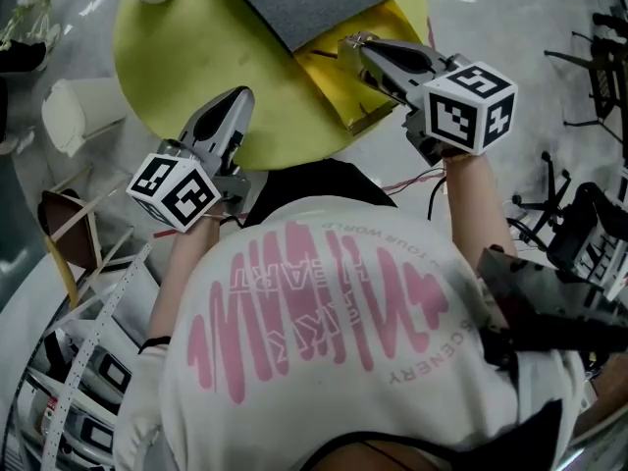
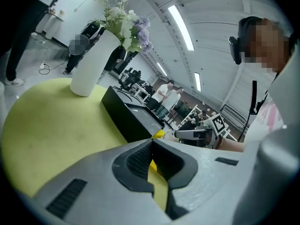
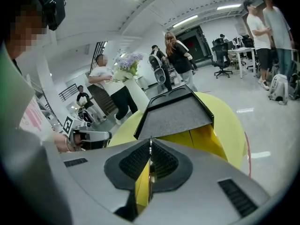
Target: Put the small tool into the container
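My right gripper [image 1: 351, 45] is pressed together on a thin pale sliver [image 3: 150, 144]. It shows only edge-on between the pads, and I take it to be the small tool. Its long axis runs along the jaws and points away from me. The container [image 1: 314, 3] is a black case with a grey top, lying at the far side of the yellow surface [image 1: 177, 57]. Its yellow compartment [image 1: 329, 72] stands open toward me at the near end. The tool's tip hangs over that compartment's right part, so the drop-off lies straight ahead and just below. I judge that the coming move is a short dip forward and down before I let go, and that it belongs to this hand alone. My left gripper [image 1: 243, 94] is closed on nothing, its pads meeting at the tips. It hovers over the near left of the surface, well apart from the container and off to its left.
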`<state>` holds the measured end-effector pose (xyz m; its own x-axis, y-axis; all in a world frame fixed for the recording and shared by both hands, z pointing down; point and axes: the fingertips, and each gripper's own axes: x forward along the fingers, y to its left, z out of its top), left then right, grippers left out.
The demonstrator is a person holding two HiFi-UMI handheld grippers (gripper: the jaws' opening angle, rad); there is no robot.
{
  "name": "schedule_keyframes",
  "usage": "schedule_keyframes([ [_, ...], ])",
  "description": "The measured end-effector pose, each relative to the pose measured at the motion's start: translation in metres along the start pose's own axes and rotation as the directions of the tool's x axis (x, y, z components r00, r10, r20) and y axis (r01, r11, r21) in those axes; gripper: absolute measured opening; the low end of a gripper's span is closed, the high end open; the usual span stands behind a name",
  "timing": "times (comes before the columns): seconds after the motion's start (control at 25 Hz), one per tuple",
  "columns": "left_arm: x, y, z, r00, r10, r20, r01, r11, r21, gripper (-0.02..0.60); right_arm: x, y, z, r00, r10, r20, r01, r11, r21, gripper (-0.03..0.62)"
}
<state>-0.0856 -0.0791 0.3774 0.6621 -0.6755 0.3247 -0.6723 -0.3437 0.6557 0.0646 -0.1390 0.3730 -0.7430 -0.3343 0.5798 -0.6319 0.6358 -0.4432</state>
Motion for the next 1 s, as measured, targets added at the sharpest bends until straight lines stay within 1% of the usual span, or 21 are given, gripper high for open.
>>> schedule_keyframes([
  [0.12,-0.001,0.001,-0.004,1.000,-0.002,-0.011,0.002,1.000,-0.004,0.008,0.003,0.001,0.001,1.000,0.009,-0.011,-0.009,1.000,-0.028,0.018],
  [0.36,-0.002,0.007,-0.006,1.000,-0.004,-0.007,0.004,1.000,-0.013,0.008,0.009,0.001,-0.003,0.998,-0.002,-0.069,-0.006,0.993,-0.116,0.018],
  [0.6,-0.004,0.008,-0.009,1.000,-0.003,0.004,0.003,1.000,-0.019,0.008,0.010,-0.001,-0.015,0.995,-0.015,-0.102,0.002,0.992,-0.124,0.018],
  [0.76,-0.004,0.006,-0.011,1.000,-0.002,0.007,0.002,1.000,-0.018,0.008,0.009,-0.003,-0.022,0.991,-0.036,-0.126,0.017,0.988,-0.151,0.018],
  [1.0,-0.004,0.006,-0.014,1.000,-0.001,0.007,0.001,1.000,-0.015,0.008,0.014,-0.004,-0.030,0.990,-0.039,-0.137,0.018,0.988,-0.156,0.018],
])
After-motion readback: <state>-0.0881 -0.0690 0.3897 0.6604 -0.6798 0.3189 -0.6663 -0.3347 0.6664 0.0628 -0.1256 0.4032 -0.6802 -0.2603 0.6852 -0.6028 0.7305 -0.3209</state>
